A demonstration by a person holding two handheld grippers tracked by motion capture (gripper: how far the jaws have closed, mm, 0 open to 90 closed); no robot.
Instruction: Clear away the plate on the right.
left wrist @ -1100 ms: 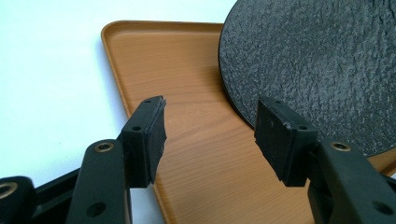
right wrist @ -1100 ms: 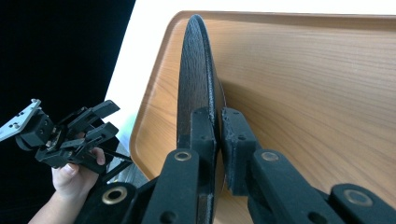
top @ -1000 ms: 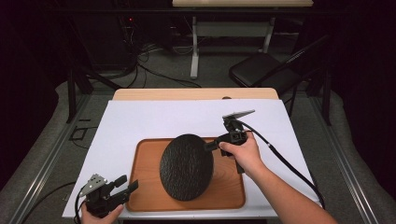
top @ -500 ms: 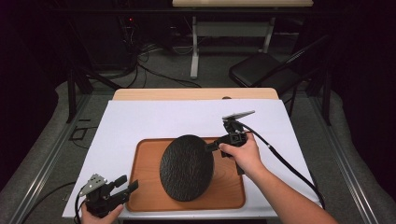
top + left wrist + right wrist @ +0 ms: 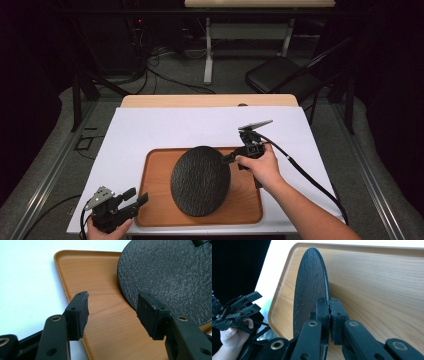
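Note:
A round black textured plate (image 5: 200, 180) hangs over a wooden tray (image 5: 155, 197) on the white table cover. My right gripper (image 5: 227, 159) is shut on the plate's right rim and holds it tilted up off the tray. The right gripper view has the plate (image 5: 308, 290) edge-on, its rim pinched at my right gripper (image 5: 329, 312), with the tray (image 5: 382, 287) beneath. My left gripper (image 5: 140, 197) sits at the tray's front left corner, open with nothing in it. Between the left gripper (image 5: 112, 310) jaws lie the tray (image 5: 100, 280) and, further right, the plate (image 5: 170, 272).
White paper (image 5: 165, 125) covers the table around the tray. A wooden table edge (image 5: 210, 100) shows at the back. Beyond it stand a dark chair (image 5: 280, 75) and floor cables. A cable (image 5: 310, 180) trails from my right gripper across the paper.

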